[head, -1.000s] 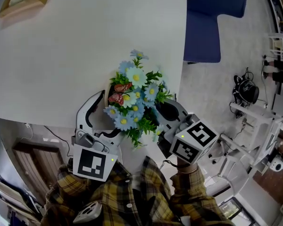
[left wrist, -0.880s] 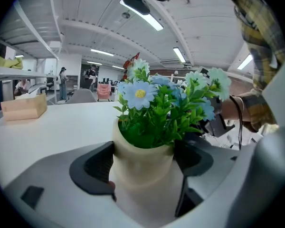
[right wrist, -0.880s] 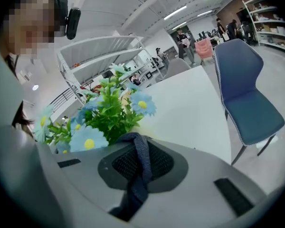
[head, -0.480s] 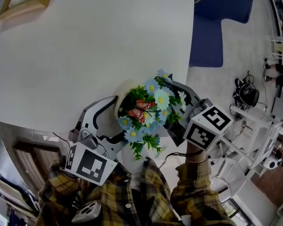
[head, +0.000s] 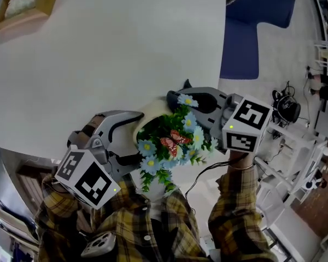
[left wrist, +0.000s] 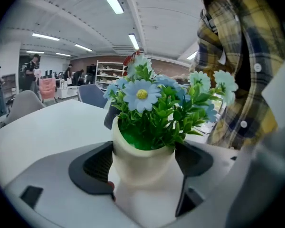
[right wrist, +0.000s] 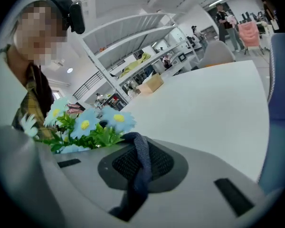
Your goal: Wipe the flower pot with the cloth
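L gripper [left wrist: 143, 175] is clamped round the body of the cream flower pot [head: 146, 116], holding it at the near edge of the white table [head: 98, 48], close to the person's chest. R gripper [head: 180, 98], jaws pinched shut on a dark blue cloth [right wrist: 141, 160], sits just beside the pot's far-right side near the rim, so I'd judge the wipe goes inward & left. Table beyond is bare w/ plenty of room, but the flowers [head: 172, 141] crowd the rim.

The head view looks steeply down on the white tabletop [head: 98, 64]. Both gripper views sit low, very near the flower pot [left wrist: 142, 163], and share its blue flowers [right wrist: 85, 124] from opposite sides.
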A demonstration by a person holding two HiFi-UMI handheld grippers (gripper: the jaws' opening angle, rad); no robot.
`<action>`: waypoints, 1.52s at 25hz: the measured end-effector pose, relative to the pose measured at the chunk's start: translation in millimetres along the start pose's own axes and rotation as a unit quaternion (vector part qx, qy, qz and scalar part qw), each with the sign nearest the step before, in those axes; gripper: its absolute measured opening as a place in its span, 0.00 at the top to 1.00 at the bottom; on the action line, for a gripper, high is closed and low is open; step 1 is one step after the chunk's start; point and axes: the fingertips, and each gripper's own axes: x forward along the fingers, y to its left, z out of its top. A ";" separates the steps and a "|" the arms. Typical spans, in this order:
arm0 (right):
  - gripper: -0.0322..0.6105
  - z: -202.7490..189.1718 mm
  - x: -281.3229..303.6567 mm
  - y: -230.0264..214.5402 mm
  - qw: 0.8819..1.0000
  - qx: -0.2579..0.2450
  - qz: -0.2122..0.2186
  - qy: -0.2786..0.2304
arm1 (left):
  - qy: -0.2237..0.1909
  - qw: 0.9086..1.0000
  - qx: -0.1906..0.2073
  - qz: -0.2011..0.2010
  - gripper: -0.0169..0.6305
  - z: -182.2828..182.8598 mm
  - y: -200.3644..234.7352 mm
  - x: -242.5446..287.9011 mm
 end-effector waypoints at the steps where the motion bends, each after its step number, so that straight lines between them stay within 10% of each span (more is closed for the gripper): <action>1: 0.93 1.3 1.8 0.9 1.000 -0.004 0.013 0.007 | 0.005 1.000 0.009 -0.014 0.36 0.7 0.3 -0.7; 7: 0.93 2.3 18.3 -3.9 0.998 -0.002 0.053 0.036 | 0.005 0.997 0.038 -0.073 0.33 -3.9 7.0 2.1; 16: 0.93 3.6 15.0 -0.6 1.000 0.009 0.021 -0.001 | -0.020 0.999 -0.002 -0.048 0.33 -6.3 2.4 -4.1; 23: 0.93 4.2 8.0 9.5 1.000 0.007 -0.009 -0.020 | -0.058 0.993 -0.061 0.083 0.34 -11.7 0.4 -30.6; 29: 0.93 0.9 -2.3 5.3 0.994 0.022 -0.074 -0.072 | -0.032 0.963 -0.136 0.232 0.34 -44.0 -2.5 -41.2; 38: 0.93 -21.2 -26.4 7.7 0.982 0.071 -0.116 -0.130 | -0.078 0.937 -0.181 0.289 0.34 -22.9 -5.4 -27.8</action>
